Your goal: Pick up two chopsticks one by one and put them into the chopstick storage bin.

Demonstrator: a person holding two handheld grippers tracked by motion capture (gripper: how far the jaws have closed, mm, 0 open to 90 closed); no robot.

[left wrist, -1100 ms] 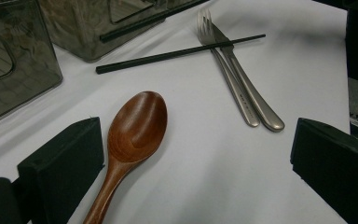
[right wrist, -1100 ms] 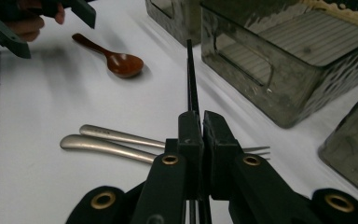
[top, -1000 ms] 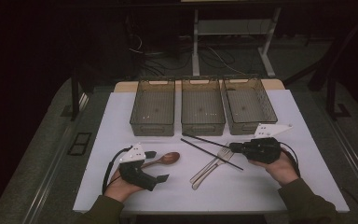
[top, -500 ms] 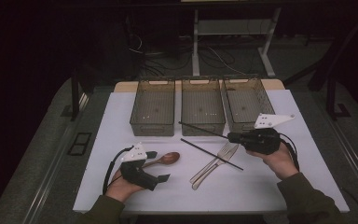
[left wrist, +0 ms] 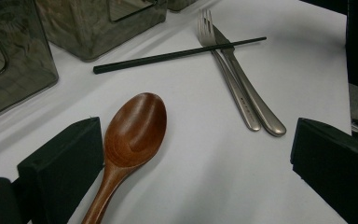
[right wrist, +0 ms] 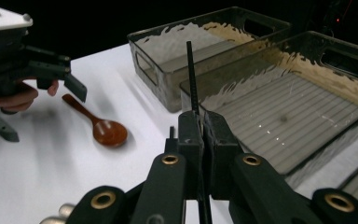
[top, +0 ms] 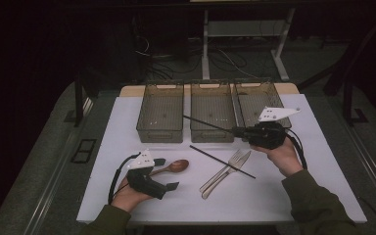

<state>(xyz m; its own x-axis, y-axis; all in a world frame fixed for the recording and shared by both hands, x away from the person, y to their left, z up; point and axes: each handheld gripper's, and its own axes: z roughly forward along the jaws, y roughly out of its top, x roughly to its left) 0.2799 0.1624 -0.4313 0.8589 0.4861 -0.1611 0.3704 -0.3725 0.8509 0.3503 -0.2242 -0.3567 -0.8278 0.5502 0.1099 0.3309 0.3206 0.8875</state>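
Note:
My right gripper point(top: 238, 131) point(right wrist: 201, 127) is shut on a black chopstick point(top: 208, 124) point(right wrist: 190, 77). It is held above the front of the middle bin point(top: 211, 93) point(right wrist: 307, 70), and its free end points left toward the left bin point(top: 159, 128) point(right wrist: 168, 56). A second black chopstick point(top: 210, 155) point(left wrist: 168, 57) lies on the white table across a fork point(top: 231, 159) point(left wrist: 216, 51) and a knife point(top: 218, 182) point(left wrist: 254, 105). My left gripper point(top: 166, 174) point(left wrist: 198, 172) rests open near the table's front, with a wooden spoon point(top: 175, 167) point(left wrist: 133, 130) point(right wrist: 103, 129) beside one jaw.
A third clear bin point(top: 257, 93) stands at the back right, beside the right hand. All three bins look empty. The white table top point(top: 254, 200) has free room at the front right. The floor around the table is dark.
My right gripper has lifted the chopstick off the table and carried it up and back toward the bins. The left gripper and the other cutlery have stayed put.

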